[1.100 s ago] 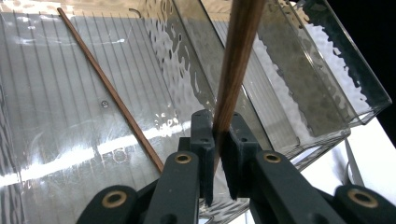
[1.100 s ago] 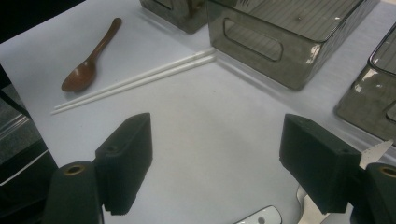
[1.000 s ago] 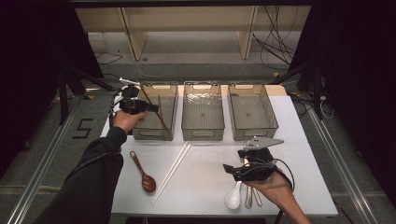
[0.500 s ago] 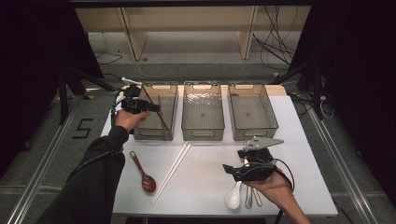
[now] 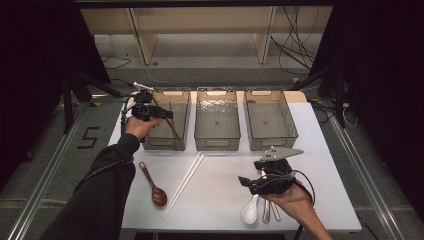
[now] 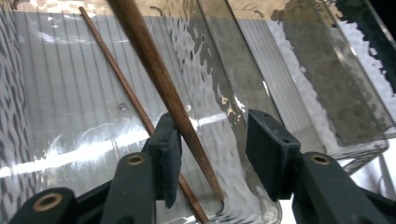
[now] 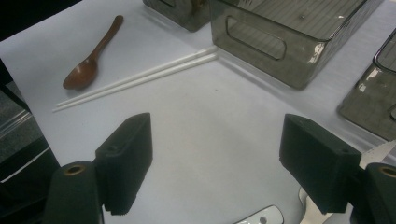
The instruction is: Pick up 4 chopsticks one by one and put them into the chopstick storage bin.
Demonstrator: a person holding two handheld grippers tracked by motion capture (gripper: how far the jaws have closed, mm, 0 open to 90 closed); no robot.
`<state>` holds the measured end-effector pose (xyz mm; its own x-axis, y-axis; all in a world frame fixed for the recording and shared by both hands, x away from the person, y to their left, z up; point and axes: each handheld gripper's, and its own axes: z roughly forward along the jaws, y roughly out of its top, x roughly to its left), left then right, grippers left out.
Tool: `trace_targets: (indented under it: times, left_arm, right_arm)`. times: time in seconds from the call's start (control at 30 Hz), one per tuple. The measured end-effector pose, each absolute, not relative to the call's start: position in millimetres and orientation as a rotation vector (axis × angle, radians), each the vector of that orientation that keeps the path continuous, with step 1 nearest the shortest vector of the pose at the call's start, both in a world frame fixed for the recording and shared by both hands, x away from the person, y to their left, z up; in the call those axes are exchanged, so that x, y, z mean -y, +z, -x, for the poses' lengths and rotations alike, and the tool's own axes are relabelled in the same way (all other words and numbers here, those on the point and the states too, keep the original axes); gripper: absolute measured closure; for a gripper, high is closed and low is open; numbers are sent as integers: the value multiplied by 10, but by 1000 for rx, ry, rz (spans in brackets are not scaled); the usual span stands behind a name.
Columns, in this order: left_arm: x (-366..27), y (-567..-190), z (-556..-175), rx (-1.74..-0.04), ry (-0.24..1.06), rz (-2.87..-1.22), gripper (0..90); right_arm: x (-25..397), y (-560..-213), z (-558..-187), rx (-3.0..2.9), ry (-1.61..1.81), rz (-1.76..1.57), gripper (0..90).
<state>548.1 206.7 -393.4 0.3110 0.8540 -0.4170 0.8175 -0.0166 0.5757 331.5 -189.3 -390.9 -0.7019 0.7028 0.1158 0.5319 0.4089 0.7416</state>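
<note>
Right gripper point(image 5: 248, 182): nearest the person, it hovered low over the table point(image 5: 220, 210) with jaws spread wide and nothing between them.
Cutlery under the right hand: a white spoon point(image 5: 249, 211) and two metal handles point(image 5: 270, 212) lay just beside that gripper, not yet picked up; what kind of metal utensils they were could not be told.
Middle of the table: a brown wooden spoon point(image 5: 154, 188) and a pair of white chopsticks point(image 5: 183, 185) lay loose, the chopstick tips reaching toward the bins.
Left gripper point(image 6: 212, 149): it was held over the left bin point(image 5: 167, 120), jaws parted. One brown chopstick point(image 6: 161, 84) passed between the jaws without being pinched, leaning against the left pad and clear of the right one, its tip down at the bin floor.
Second brown chopstick point(image 6: 122, 79): it lay slanted inside the same bin, apart from the first.
Middle bin point(image 5: 217, 119) and right bin point(image 5: 270, 119): both looked empty.
Progress: judging by this layout, the sorting of utensils into bins had barely begun. The brown chopsticks appeared delivered and released; the wooden spoon, white chopsticks, white spoon and metal pieces remained on the table.
</note>
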Motion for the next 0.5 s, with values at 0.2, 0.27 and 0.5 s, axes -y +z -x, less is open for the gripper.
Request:
trace_targets:
  times: [0.2,0.27,0.5]
  left_arm:
    - [-2038,-3971,-5510,-1512,63,-1834,456]
    - [-2021,-3977,-5512,-1504,63,-1851,445]
    - [-1979,-3963,-5518,-1502,69,-1855,410]
  right_arm:
    - [1890,-3912,-3317,-2452,1169,-1090,265]
    - [1893,-3913,-3319,-2452,1168,-1090,265]
    - [1892,-3909,-3315,-2453,1169,-1090,265]
